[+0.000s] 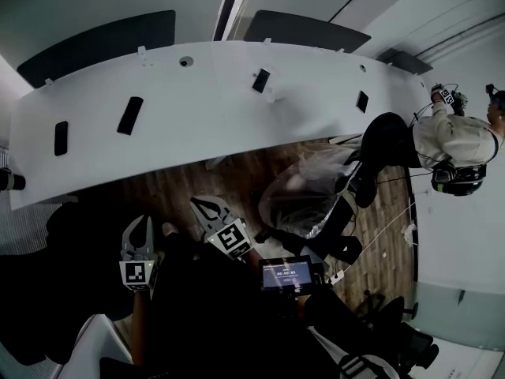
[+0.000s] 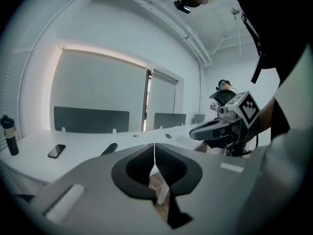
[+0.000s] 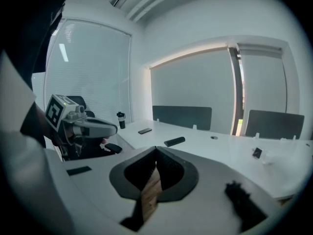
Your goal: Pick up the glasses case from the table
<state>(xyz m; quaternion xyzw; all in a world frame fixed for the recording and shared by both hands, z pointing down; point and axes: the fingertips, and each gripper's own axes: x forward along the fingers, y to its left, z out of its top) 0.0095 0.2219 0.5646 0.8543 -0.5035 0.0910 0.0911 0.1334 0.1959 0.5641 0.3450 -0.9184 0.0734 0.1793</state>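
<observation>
The glasses case (image 1: 130,114), a long black rounded case, lies on the curved white table (image 1: 205,125), left of its middle. It also shows in the left gripper view as the glasses case (image 2: 108,149) and in the right gripper view as the glasses case (image 3: 174,141). Both grippers hang over the wooden floor, well short of the table. My left gripper (image 1: 140,221) is shut and empty, as the left gripper (image 2: 154,145) shows in its own view. My right gripper (image 1: 199,204) is beside it, also shut with nothing held, as the right gripper (image 3: 156,149) shows in its own view.
A flat phone (image 1: 61,137) lies left of the case and a dark bottle (image 1: 9,181) stands at the table's left end. Small black items (image 1: 261,80) (image 1: 362,101) sit further right. A person (image 1: 450,136) stands at the right end. A clear plastic bag (image 1: 304,192) lies on the floor.
</observation>
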